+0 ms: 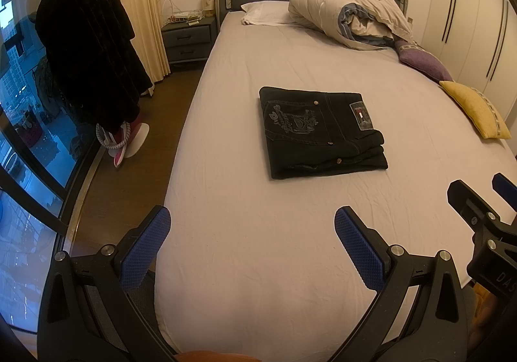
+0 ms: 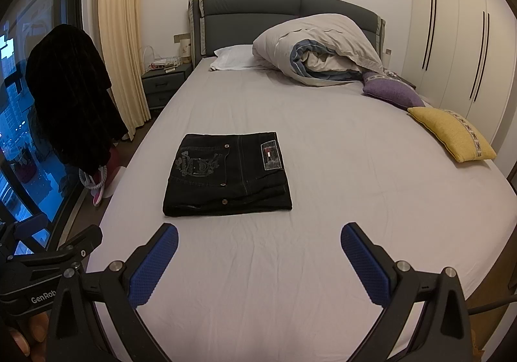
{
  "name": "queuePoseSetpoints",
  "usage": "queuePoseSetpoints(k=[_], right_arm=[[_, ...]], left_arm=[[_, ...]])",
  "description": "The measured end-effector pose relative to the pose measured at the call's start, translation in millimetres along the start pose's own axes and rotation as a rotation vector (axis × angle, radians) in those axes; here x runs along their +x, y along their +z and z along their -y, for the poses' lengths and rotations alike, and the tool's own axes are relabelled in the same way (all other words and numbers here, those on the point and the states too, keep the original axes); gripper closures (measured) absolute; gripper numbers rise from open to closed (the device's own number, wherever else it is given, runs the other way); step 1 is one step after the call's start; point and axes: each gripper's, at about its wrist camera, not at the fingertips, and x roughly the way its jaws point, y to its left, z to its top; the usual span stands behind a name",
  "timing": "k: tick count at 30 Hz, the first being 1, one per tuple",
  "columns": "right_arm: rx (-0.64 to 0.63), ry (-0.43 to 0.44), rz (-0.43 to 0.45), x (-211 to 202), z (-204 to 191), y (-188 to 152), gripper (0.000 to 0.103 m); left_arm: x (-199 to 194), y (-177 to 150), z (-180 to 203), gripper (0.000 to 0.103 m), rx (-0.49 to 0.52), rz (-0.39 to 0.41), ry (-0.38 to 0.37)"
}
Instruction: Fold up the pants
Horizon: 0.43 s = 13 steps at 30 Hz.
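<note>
1. We found the black pants point(image 1: 321, 132) folded into a compact rectangle, lying flat on the bed sheet point(image 1: 258, 249) approx. mid-mattress; back pocket w/ embroidery and brand patch faced up.
2. Left gripper point(image 1: 252, 242) hovered over the foot end of the bed, fingers wide apart, blue pads point(image 1: 147, 252) holding nothing. It was well short of the pants, no contact.
3. Right gripper point(image 2: 258, 262) likewise hovered over the sheet nearer the foot end, fingers spread wide, nothing between them; pants lay ahead and slightly left in its view point(image 2: 226, 174).
4. We noted each gripper visible at the edge of the other's view: both sat side by side, apart from each other.
5. Bunched duvet point(image 2: 320, 48) and white pillow point(image 2: 234, 58) sat at the headboard end; purple cushion point(image 2: 391, 92) and yellow cushion point(image 2: 452, 132) along the wardrobe side.
6. Dark garment point(image 1: 87, 48) hung by the window; nightstand point(image 1: 189, 39) stood beside the curtain.
</note>
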Motion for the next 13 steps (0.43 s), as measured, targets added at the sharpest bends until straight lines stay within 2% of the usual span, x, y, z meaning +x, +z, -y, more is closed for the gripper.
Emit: queuePoseSetpoints(k=[13], right_arm=[[0.000,0.002,-0.002,1.1,2.6,3.9,0.000]], left_arm=[[0.0,-5.6,0.2,0.000,0.001,0.004,-0.001]])
